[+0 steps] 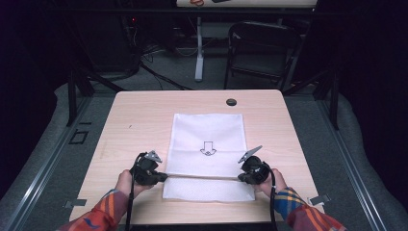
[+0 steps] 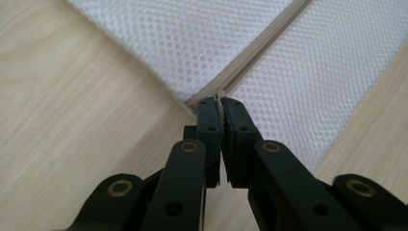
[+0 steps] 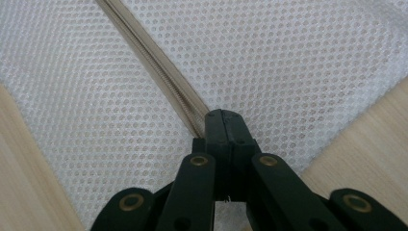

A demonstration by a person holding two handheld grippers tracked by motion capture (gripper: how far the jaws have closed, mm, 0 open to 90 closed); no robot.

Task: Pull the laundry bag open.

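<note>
A white mesh bag (image 1: pixel 208 134) with a black arrow printed on it lies flat in the middle of the wooden table (image 1: pixel 139 120). A beige zipper (image 1: pixel 202 177) runs across the bag near its front edge. My left gripper (image 1: pixel 166 178) is at the zipper's left end, its jaws shut on the small metal zipper pull (image 2: pixel 220 98). The zipper (image 2: pixel 260 45) runs away from the left gripper (image 2: pixel 220 102) up to the right. My right gripper (image 1: pixel 239 178) is at the zipper's right end. In the right gripper view its jaws (image 3: pixel 222 113) are pressed together on the mesh beside the zipper (image 3: pixel 159 57).
A round black grommet (image 1: pixel 231 102) sits in the table near its far edge. Beyond the table stand a dark folding chair (image 1: pixel 260 48) and a white table leg (image 1: pixel 199 48) among cables. Both hands rest close to the table's front edge.
</note>
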